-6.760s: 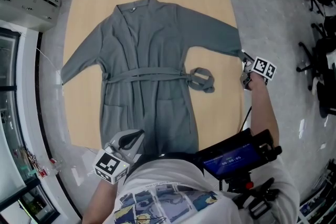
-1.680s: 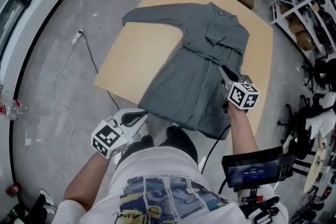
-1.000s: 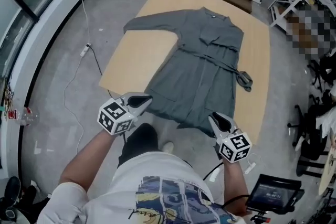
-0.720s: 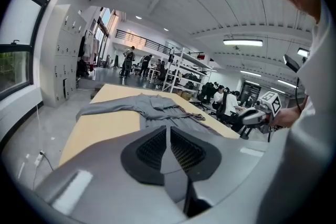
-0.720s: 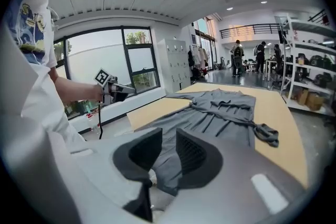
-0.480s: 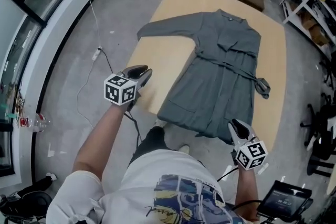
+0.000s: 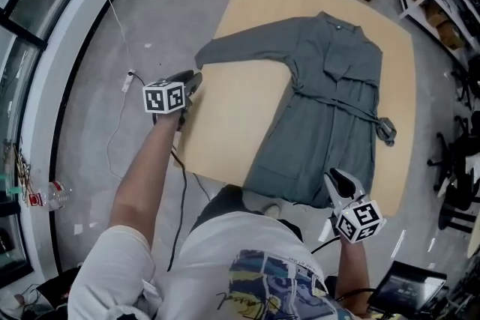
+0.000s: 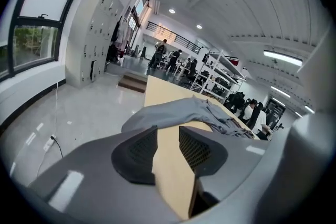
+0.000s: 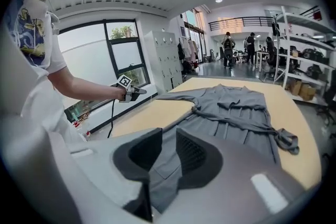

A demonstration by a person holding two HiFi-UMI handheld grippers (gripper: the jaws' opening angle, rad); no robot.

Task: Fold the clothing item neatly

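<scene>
We hold the left gripper out over the left edge of the wooden board, just beside the cuff of the robe's spread sleeve. Its jaws have just been opening and stand partly apart. In the left gripper view only bare board shows in the gap between them, with the grey robe lying further off. They pinch nothing.

Our right gripper sits low by the near end of the board, at the right corner of the robe's hem. Its jaws are a little apart. In the right gripper view the grey cloth shows through the narrow gap, lying flat beyond the pads and not caught by them. We cannot tell whether the tips brush the hem.

The robe lies flat on the board with its collar at the far end. Its belt is tied across the waist, and one sleeve is stretched out to the left.
</scene>
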